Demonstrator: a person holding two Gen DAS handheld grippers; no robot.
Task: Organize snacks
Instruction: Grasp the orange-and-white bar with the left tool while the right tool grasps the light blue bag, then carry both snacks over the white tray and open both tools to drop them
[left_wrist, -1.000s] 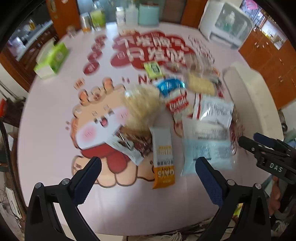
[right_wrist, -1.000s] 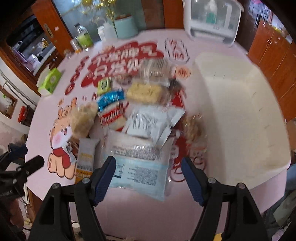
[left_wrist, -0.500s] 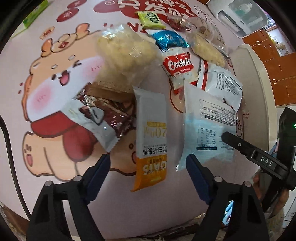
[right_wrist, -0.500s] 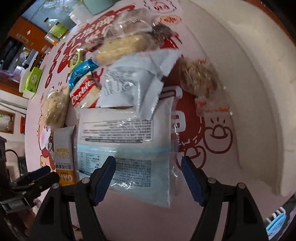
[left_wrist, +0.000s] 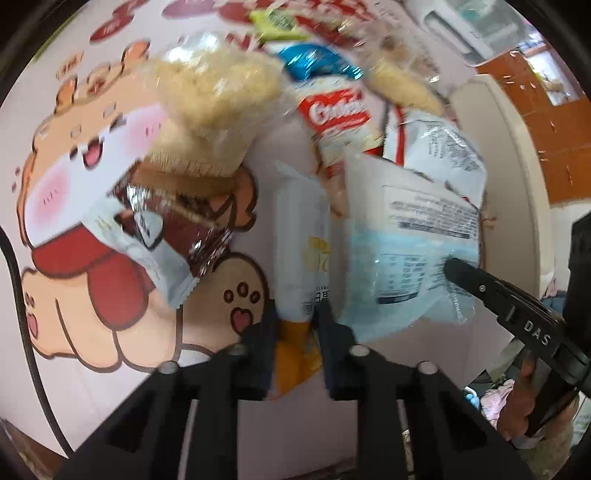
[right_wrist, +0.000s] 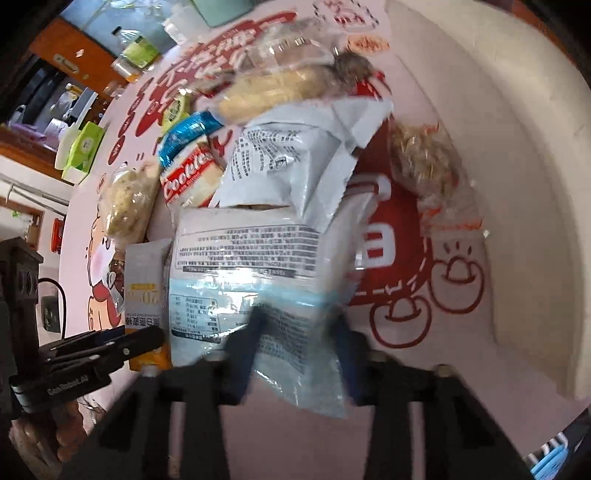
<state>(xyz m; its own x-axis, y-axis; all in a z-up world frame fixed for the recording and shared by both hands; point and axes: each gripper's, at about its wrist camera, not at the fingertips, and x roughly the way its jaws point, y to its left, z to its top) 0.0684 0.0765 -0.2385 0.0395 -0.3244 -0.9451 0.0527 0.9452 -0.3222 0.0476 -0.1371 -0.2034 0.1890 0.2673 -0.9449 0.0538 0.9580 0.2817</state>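
Note:
My left gripper (left_wrist: 295, 325) is shut on the orange-and-white oat bar packet (left_wrist: 303, 243), gripping its orange end; it also shows in the right wrist view (right_wrist: 144, 284). My right gripper (right_wrist: 297, 332) is shut on the near edge of the pale blue and white pouch (right_wrist: 251, 273), which also shows in the left wrist view (left_wrist: 410, 251). The right gripper's finger appears in the left wrist view (left_wrist: 491, 291). A snack pile lies beyond: a Cookies pack (right_wrist: 188, 177), a clear bag of yellow puffs (left_wrist: 214, 92), a brown wrapper (left_wrist: 173, 229) and a white-grey bag (right_wrist: 291, 166).
A large white tray (right_wrist: 517, 166) stands right of the pile on the pink printed table (left_wrist: 92, 332). A clear bag of nuts (right_wrist: 424, 166) lies by the tray's wall. A green tissue box (right_wrist: 83, 147), bottles and a mint jar stand at the table's far side.
Both grippers moved down and forward onto the pile and closed: the left on the oat bar, the right on the blue pouch. Both were open before.

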